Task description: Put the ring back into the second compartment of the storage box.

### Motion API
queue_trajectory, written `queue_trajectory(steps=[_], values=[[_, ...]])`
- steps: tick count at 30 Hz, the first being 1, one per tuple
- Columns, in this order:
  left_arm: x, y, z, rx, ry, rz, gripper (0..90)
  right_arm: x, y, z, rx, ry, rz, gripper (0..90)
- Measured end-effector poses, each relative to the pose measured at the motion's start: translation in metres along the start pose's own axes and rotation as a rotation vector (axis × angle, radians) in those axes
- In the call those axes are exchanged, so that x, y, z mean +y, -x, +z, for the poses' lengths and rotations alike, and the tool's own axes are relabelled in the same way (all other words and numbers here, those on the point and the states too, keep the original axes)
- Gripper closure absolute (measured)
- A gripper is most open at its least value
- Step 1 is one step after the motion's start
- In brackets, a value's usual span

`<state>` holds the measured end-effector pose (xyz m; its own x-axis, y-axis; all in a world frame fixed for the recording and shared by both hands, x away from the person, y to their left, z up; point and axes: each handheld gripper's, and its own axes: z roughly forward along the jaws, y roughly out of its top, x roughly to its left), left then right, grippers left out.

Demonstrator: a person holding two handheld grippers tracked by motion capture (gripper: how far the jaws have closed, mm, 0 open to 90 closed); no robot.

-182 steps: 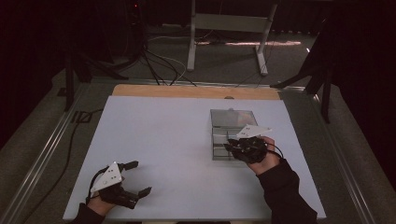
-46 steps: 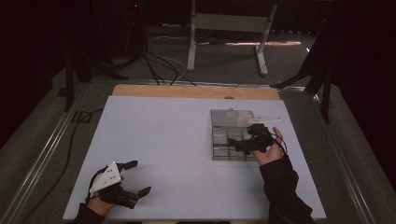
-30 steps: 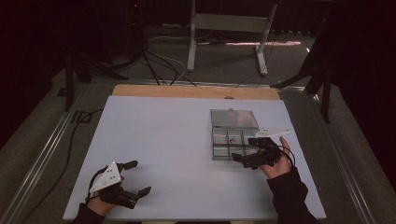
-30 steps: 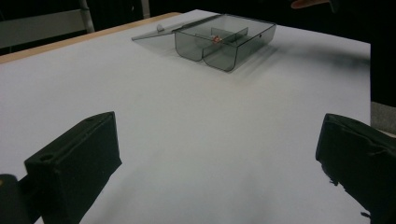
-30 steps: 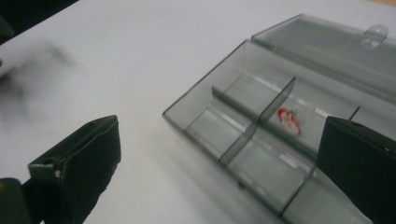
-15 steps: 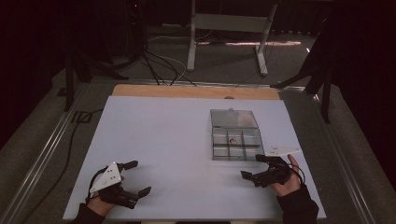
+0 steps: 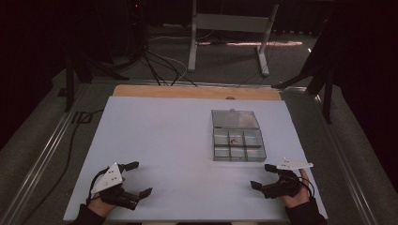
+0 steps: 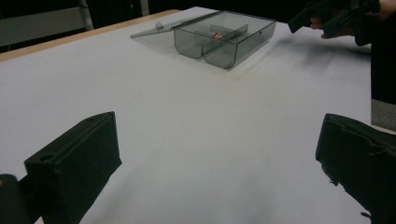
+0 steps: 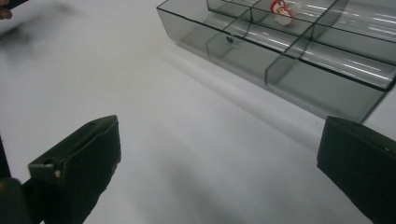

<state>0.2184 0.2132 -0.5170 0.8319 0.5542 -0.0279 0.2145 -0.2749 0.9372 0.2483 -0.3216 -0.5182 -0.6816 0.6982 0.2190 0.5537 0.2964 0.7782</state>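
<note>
1. While its lid lies open on the far side, the clear compartment box sits on the white table, a small red-and-white piece in a middle compartment.
2. The right gripper rests just near of the box (jaws wide, holding nothing).
3. The left gripper lies well apart from the box, jaws wide, empty.

Two handheld grippers: the left gripper and right gripper, each black with blocky matte jaws; a grey three-cornered plate on top; thin black cables trailing; dark sleeves at the wrists.
</note>
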Motion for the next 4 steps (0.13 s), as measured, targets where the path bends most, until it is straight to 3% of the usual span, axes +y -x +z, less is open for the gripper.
queue_trajectory(steps=[4], values=[[-0.0001,-0.0001,0.0003,0.0,-0.001,0.002,0.2,-0.0012,0.0014,0.0007,-0.008,-0.003,0.005,0.0]])
